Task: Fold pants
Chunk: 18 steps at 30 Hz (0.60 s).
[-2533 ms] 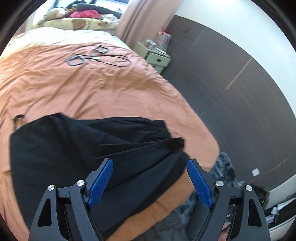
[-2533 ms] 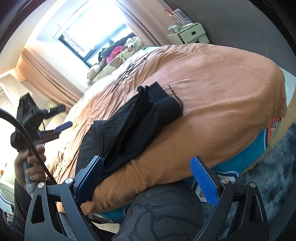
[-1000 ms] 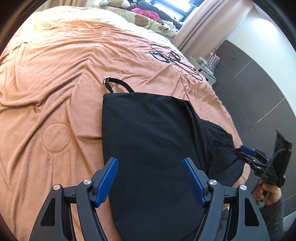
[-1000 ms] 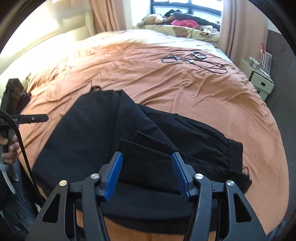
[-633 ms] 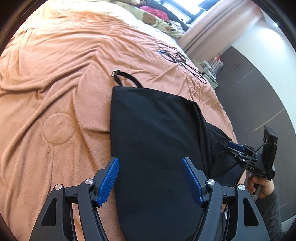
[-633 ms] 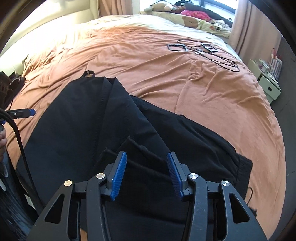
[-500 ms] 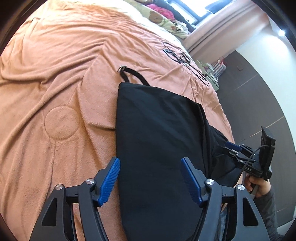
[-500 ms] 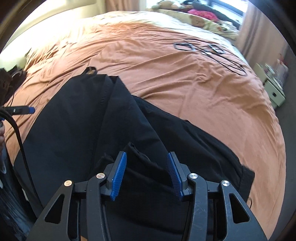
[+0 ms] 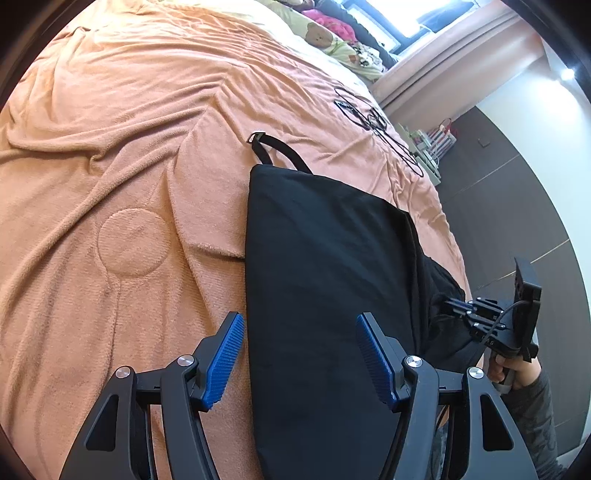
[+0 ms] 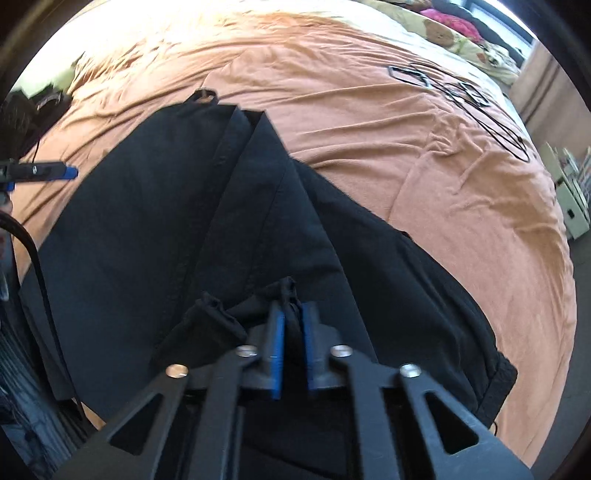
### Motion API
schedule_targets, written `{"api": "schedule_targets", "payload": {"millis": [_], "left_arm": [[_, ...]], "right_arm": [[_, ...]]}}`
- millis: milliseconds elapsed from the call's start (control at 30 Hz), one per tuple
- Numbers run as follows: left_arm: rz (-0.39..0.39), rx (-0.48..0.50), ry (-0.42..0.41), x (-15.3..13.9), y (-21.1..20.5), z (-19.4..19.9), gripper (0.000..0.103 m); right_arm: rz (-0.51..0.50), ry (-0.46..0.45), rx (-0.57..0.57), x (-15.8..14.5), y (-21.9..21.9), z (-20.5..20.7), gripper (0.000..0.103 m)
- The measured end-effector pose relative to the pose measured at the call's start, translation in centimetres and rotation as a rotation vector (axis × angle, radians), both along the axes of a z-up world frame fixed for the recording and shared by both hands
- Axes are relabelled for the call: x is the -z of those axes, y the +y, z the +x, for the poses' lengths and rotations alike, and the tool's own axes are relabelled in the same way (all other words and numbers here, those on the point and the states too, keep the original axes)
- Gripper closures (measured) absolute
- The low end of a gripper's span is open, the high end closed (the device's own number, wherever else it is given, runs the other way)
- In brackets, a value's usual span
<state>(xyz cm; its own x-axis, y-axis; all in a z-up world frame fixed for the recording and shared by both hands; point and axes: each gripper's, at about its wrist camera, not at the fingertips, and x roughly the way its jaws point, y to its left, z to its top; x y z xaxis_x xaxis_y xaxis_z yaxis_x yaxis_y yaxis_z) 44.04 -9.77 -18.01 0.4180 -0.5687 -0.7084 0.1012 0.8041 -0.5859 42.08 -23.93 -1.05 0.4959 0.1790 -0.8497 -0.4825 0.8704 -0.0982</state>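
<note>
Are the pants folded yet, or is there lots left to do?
Partly. The black pants lie on the orange blanket, seemingly doubled lengthwise already. Now the right gripper has pinched a bunched edge of them, while the left gripper is open over the other end. Folding them shorter and smoothing remains.

You have an orange blanket (image 9: 129, 155) spread wide, black cables (image 9: 373, 118) far right (tangled), stuffed toys (image 9: 321, 35) beyond, by the window.
</note>
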Motion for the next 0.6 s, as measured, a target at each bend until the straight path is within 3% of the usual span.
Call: {"api": "schedule_targets", "payload": {"millis": [333, 600], "left_arm": [[0.005, -0.018, -0.018, -0.3, 0.3, -0.2, 0.038], [0.014, -0.029, -0.019, -0.2, 0.5, -0.1, 0.038]], "right_arm": [[0.067, -0.161, 0.286, -4.2, -6.5, -0.6, 0.101], [0.113, -0.179, 0.476, -5.5, -11.1, 0.0, 0.101]]}}
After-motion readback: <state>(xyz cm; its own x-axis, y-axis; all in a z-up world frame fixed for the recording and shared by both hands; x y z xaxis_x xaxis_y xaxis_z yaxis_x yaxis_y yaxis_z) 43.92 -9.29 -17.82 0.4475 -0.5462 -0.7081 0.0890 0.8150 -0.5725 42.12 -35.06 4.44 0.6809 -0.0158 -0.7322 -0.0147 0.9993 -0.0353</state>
